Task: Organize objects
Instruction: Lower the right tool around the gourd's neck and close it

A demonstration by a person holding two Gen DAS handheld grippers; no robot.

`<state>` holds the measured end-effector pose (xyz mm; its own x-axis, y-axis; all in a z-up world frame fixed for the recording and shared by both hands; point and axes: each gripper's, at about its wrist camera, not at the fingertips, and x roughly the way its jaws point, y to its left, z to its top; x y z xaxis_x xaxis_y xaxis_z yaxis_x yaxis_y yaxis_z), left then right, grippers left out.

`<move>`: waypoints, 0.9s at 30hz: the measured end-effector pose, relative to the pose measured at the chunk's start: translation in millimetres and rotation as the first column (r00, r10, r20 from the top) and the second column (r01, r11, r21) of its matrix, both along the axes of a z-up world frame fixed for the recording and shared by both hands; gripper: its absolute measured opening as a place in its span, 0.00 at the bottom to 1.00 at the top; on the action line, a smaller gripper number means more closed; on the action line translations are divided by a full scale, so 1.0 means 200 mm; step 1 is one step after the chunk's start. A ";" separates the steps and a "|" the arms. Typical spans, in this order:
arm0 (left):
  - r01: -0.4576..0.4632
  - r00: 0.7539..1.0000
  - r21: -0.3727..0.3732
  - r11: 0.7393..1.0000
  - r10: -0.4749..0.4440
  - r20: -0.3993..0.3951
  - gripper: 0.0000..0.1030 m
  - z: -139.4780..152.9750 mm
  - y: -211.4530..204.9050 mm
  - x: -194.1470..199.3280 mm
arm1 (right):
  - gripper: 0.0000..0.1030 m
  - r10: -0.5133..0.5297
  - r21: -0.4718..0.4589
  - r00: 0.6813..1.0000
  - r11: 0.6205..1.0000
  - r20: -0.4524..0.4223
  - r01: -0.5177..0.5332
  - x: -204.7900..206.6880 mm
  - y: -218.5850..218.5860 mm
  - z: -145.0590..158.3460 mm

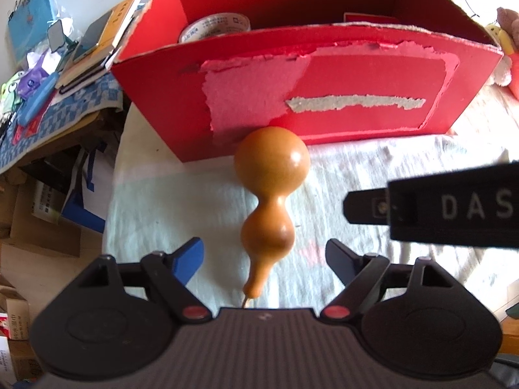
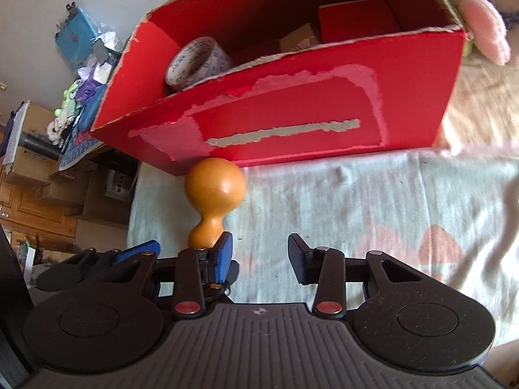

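One orange gourd (image 1: 271,191) lies on the pale cloth (image 1: 373,168), its stem pointing back between the spread fingers of the left gripper (image 1: 264,256), which touch nothing. The right gripper (image 2: 259,256) hangs just to the right, also spread and empty. Just beyond the gourd's round end stands one torn red box (image 1: 324,97), holding one tape roll (image 1: 214,27). Books (image 1: 107,32) clutter the far left.

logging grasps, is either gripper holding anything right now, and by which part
Nothing is held. The left gripper is open around the small lower bulb of the gourd, fingers apart from it. The right gripper is open and empty.
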<state>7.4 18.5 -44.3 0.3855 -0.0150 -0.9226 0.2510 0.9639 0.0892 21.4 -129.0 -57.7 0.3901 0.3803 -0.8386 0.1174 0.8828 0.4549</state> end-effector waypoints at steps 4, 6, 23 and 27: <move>-0.003 1.000 -0.038 0.999 0.004 0.014 0.80 0.00 0.02 -0.02 | 0.40 0.032 0.023 0.999 0.999 0.012 -0.033 0.02 0.01 0.00; -0.008 1.000 -0.058 0.998 0.009 0.016 0.79 0.00 0.03 -0.02 | 0.40 0.050 0.029 0.999 0.998 0.011 -0.050 0.02 0.02 -0.01; 0.017 1.000 -0.208 0.978 -0.020 -0.013 0.66 -0.06 0.08 0.02 | 0.40 0.049 0.156 0.998 0.986 0.028 -0.053 0.06 -0.02 -0.12; 0.027 1.000 -0.223 0.974 -0.029 -0.004 0.65 -0.06 0.08 0.04 | 0.40 0.059 0.176 0.998 0.982 0.038 -0.065 0.09 0.01 -0.13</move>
<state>15.1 34.2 -56.7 0.3758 -0.2317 -0.8973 0.2781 0.9518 -0.1294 39.1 -127.0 -83.0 0.3868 0.5460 -0.7432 0.0475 0.7930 0.6073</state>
